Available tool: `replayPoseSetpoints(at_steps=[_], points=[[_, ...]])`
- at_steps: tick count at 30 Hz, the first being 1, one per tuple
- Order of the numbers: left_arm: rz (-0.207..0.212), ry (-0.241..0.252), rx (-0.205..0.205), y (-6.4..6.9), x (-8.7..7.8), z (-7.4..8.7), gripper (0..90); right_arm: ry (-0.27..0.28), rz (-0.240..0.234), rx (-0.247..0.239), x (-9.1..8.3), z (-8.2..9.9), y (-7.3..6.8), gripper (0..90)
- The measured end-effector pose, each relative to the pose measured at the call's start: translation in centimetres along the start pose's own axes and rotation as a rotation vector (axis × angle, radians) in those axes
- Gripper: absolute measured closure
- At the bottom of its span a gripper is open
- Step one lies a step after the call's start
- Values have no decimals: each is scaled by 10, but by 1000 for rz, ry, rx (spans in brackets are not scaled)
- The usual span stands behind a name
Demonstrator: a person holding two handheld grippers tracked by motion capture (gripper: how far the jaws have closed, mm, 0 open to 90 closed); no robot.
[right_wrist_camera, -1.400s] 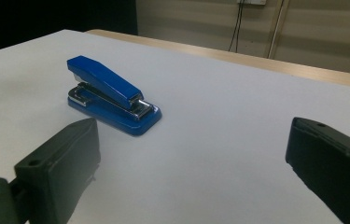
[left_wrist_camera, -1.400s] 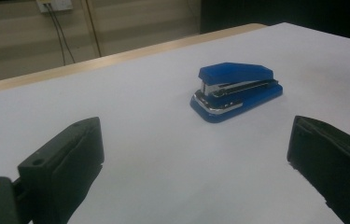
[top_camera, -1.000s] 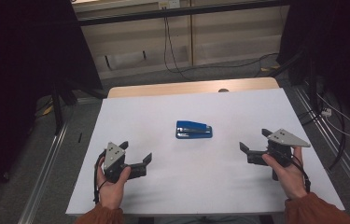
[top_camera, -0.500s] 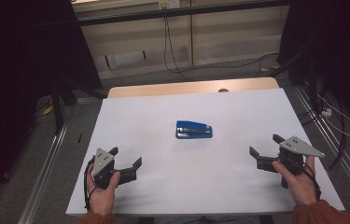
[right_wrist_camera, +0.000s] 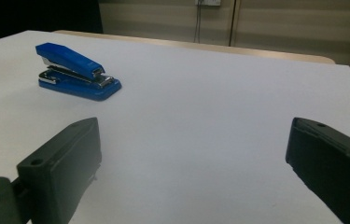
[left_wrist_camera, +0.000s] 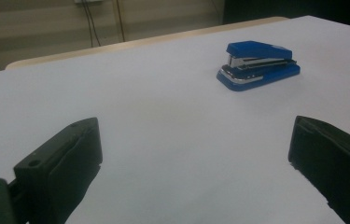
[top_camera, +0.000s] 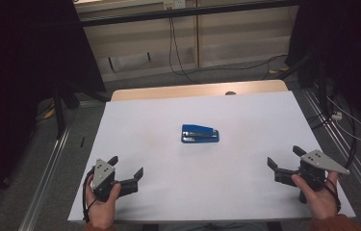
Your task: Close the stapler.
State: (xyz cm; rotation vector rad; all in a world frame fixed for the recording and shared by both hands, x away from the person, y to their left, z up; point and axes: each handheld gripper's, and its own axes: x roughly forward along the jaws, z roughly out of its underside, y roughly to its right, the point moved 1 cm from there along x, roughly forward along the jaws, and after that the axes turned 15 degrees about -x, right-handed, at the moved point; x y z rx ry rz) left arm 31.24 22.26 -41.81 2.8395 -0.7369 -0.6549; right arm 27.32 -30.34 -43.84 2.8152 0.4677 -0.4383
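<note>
A blue stapler (top_camera: pixel 200 134) lies flat in the middle of the white table (top_camera: pixel 245 115). In the left gripper view the stapler (left_wrist_camera: pixel 258 65) sits far ahead to the right; in the right gripper view the stapler (right_wrist_camera: pixel 75 71) sits ahead to the left. My left gripper (top_camera: pixel 126 169) is held near the front left corner, open, jaws wide apart with nothing between them. My right gripper (top_camera: pixel 285 159) is held near the front right edge, also open and empty. Both are well short of the stapler.
A strip of bare wood (top_camera: pixel 197 90) shows along the table's far edge. Cables (top_camera: pixel 173 43) hang behind the table, and more run along the floor at the right (top_camera: pixel 346 120). Metal rails (top_camera: pixel 48 163) flank the table.
Both hands have drawn back toward the table's front edge and slightly outward. The stapler has not moved. Both grippers stay open.
</note>
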Motion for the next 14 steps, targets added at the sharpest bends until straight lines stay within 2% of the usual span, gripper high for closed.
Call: replayPoseSetpoints(at_steps=[7,11,14], points=[[3,-11,-51,-5,3,-1,29,4,-12,-10,5,0,-4,33],[9,-31,-50,-4,6,0,29,10,-12,-11,6,0,-2,29],[1,-28,-38,-4,5,0,29,12,-24,-14,6,0,-3,28]])
